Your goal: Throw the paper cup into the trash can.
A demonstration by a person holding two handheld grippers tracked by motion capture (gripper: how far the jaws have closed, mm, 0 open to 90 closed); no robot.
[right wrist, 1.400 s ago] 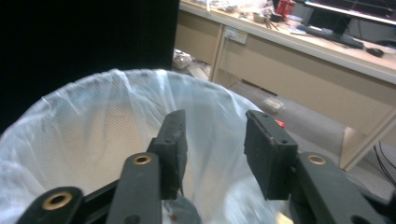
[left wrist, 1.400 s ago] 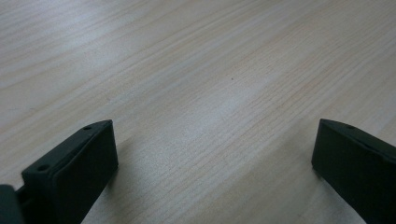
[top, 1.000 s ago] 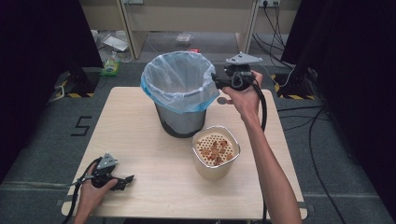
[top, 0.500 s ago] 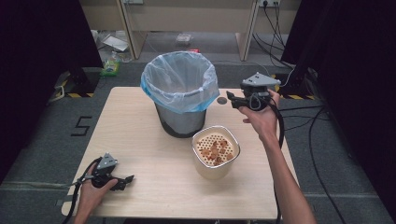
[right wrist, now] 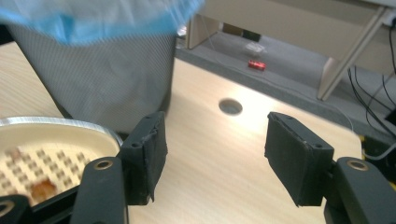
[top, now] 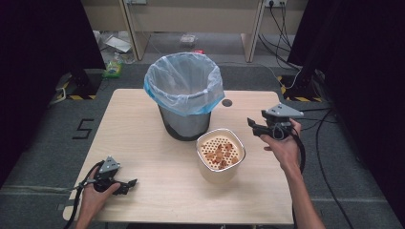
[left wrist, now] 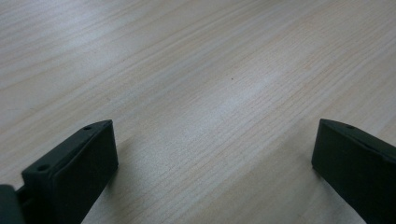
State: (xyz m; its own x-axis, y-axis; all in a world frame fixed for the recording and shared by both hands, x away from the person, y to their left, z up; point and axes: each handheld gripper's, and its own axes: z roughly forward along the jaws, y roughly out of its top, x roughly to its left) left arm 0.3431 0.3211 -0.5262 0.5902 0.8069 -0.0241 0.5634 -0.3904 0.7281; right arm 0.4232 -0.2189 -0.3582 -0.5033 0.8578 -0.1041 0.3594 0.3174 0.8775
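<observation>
The pale wooden desk (top: pixel 157 157) carries everything, and the tall grey bin (top: pixel 185 119) lined with a blue plastic bag (top: pixel 184 81) makes the handiest landmark, standing toward the far middle of the top. Just in front of the bin and a little to its right, close to its base, sits the cream container (top: pixel 220 155) with a metal rim and a perforated insert; several small orange-brown pieces (top: pixel 218 153) lie on that insert. In the right gripper view the bin's mesh wall (right wrist: pixel 107 79) rises at the left, with the container's rim (right wrist: pixel 60 125) low beside it. To the right of the bin, on the far side of the container, the right claw (top: pixel 253 126) hangs above the desk in the person's right hand (top: pixel 282 143), its jaws pointing toward the bin; they have just been opening and stand released, well apart, with nothing between them but bare desk and the round cable hole (right wrist: pixel 230 106) beyond. That hole (top: pixel 227 102) lies just right of the bin. Well away from the bin, at the near left corner, the left claw (top: pixel 128 185) rests low on the desk in the left hand (top: pixel 93 198), also released, its jaws spread wide over bare wood grain (left wrist: pixel 210 93) and gripping nothing.
</observation>
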